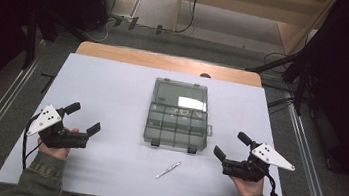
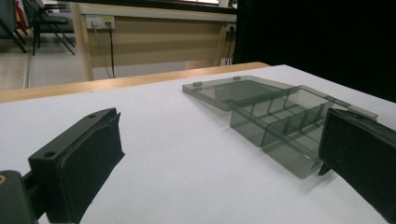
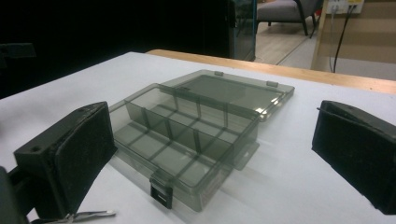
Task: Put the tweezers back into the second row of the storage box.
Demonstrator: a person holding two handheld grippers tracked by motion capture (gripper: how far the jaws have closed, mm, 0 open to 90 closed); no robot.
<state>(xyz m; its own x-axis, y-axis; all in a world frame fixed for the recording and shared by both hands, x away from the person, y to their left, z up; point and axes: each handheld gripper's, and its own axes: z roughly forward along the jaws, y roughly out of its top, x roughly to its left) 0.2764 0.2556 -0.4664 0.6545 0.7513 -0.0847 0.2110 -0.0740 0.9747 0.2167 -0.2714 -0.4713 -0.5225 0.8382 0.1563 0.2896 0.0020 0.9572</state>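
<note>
Tweezers (image 1: 168, 170) lie between both wide-open, empty grippers, probably nearer the right gripper (image 1: 231, 146).

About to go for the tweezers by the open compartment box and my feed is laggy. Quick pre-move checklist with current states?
1. Left gripper open, nothing held: ok.
2. Right gripper open, nothing held: ok.
3. Tweezers lying free on the table, apart from the box and both grippers: ok.
4. Compartment box lid folded back flat, compartments exposed: ok.
5. Whether the compartments hold anything: cannot tell; they look empty through the tinted plastic.
</note>
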